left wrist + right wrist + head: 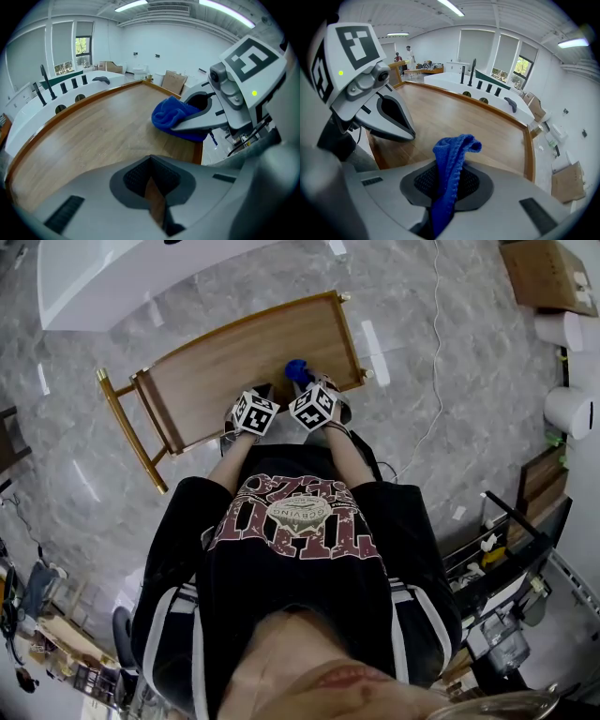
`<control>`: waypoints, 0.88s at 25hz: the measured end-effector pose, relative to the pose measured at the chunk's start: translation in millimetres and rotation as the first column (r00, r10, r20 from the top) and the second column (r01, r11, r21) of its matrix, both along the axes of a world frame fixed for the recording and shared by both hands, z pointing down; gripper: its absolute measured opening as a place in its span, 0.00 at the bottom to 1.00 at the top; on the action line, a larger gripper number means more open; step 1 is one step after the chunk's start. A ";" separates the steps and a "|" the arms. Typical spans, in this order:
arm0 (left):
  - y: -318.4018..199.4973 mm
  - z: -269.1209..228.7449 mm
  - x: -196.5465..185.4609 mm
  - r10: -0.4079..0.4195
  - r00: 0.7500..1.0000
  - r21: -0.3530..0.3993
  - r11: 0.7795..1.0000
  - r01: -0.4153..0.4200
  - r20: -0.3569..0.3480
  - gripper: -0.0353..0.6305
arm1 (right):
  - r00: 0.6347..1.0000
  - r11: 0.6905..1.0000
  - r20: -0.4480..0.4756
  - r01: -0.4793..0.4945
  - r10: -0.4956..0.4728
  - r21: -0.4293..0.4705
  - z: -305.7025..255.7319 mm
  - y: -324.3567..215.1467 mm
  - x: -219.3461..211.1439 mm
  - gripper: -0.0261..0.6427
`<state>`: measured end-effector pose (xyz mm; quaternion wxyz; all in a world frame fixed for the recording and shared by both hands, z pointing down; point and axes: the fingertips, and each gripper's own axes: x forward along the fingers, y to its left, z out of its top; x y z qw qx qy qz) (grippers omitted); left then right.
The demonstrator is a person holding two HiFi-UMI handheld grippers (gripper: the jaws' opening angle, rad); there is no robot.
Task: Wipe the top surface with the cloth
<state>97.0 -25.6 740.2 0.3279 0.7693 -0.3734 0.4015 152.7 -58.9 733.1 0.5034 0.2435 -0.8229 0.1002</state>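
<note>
While the head view looks steeply down, both tools sit side by side at the near edge of the wooden top surface (239, 357). The right gripper (446, 186) has its jaws closed on the blue cloth (452, 152). The fabric is pinched between the ribbed pads and rises in a folded peak toward 12 o'clock. In the head view the cloth (297, 370) shows as a small blue bundle at 12 o'clock of the right gripper (307, 388), near the 4 o'clock corner of the top. The left gripper (152, 190) has its jaws together with nothing between them; only a thin sliver of wood shows through the seam. From the left gripper view the cloth (174, 117) bunches on the wood at 2 o'clock, under the right gripper (206, 119), close to the board's edge.

A brass-coloured rail (128, 427) frames the top at its 8 o'clock end. A white counter (122, 277) stands beyond at 11 o'clock, and a cardboard box (548, 273) lies at 1 o'clock on the marbled floor (441, 381). In the right gripper view the left gripper (389, 117) fills the 9 o'clock side. Dark upright objects (472, 72) on the counter are too small to identify. The person's black shirt (291, 549) covers the forearms and the near table edge.
</note>
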 end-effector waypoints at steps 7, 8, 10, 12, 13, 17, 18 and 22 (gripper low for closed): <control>3.3 1.9 2.8 0.000 0.999 -0.003 1.000 0.000 0.032 0.13 | 0.999 0.999 -0.013 -0.038 0.038 0.008 0.5 -3.9 21.7 0.14; 3.1 2.4 2.7 0.008 0.999 -0.007 1.000 -0.008 0.046 0.13 | 0.999 0.999 -0.014 -0.043 0.043 0.008 0.3 -5.2 23.5 0.14; 2.5 2.7 3.0 0.031 0.997 -0.018 0.999 -0.030 0.077 0.13 | 0.999 0.999 -0.016 -0.051 0.051 0.011 -0.3 -7.5 25.8 0.14; 0.0 0.7 6.6 0.057 0.994 -0.013 0.998 -0.056 0.089 0.13 | 0.998 0.998 -0.017 -0.056 0.056 0.014 -0.8 -9.1 28.0 0.14; -2.3 -1.2 10.2 0.068 0.994 -0.004 0.998 -0.067 0.085 0.13 | 0.998 0.998 -0.018 -0.059 0.059 0.015 -1.0 -10.2 29.3 0.14; -5.7 -1.8 25.6 0.105 0.993 -0.013 0.994 -0.105 0.059 0.13 | 0.997 0.997 -0.021 -0.079 0.079 0.023 -0.8 -14.9 35.7 0.14; -4.3 -0.5 27.4 0.117 0.991 -0.021 0.993 -0.116 0.062 0.13 | 0.996 0.996 -0.022 -0.088 0.089 0.026 -1.1 -16.1 38.2 0.14; -1.0 -0.3 29.5 0.132 0.989 -0.028 0.991 -0.131 0.060 0.13 | 0.990 0.990 -0.039 -0.135 0.137 0.044 -4.1 -22.4 54.9 0.14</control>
